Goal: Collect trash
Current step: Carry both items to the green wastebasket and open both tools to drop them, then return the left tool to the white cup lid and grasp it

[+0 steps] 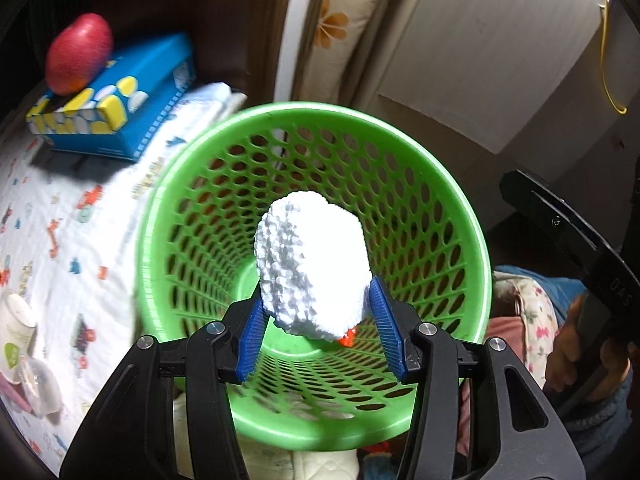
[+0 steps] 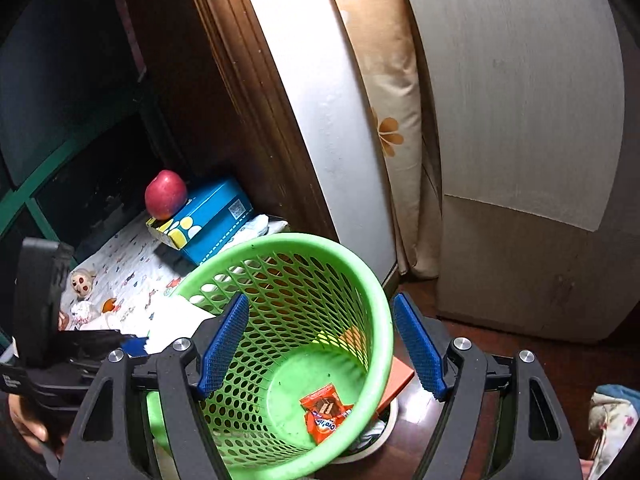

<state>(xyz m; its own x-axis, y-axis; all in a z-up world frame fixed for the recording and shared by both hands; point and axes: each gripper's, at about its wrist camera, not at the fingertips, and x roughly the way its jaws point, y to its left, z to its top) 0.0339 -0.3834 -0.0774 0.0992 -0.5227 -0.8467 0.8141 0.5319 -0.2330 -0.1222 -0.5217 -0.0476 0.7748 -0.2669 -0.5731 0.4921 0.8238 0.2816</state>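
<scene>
My left gripper is shut on a white foam lump and holds it over the mouth of a green mesh basket. An orange snack wrapper lies on the basket's bottom; a corner of it shows under the foam in the left wrist view. My right gripper is open and empty above the basket, its fingers on either side of the rim's right part. The left gripper's body shows at the left edge of the right wrist view.
A blue tissue box with a red apple on it sits on a patterned cloth. Paper cups lie at the left. A small doll and scraps lie on the cloth. A wooden door frame and a curtain stand behind.
</scene>
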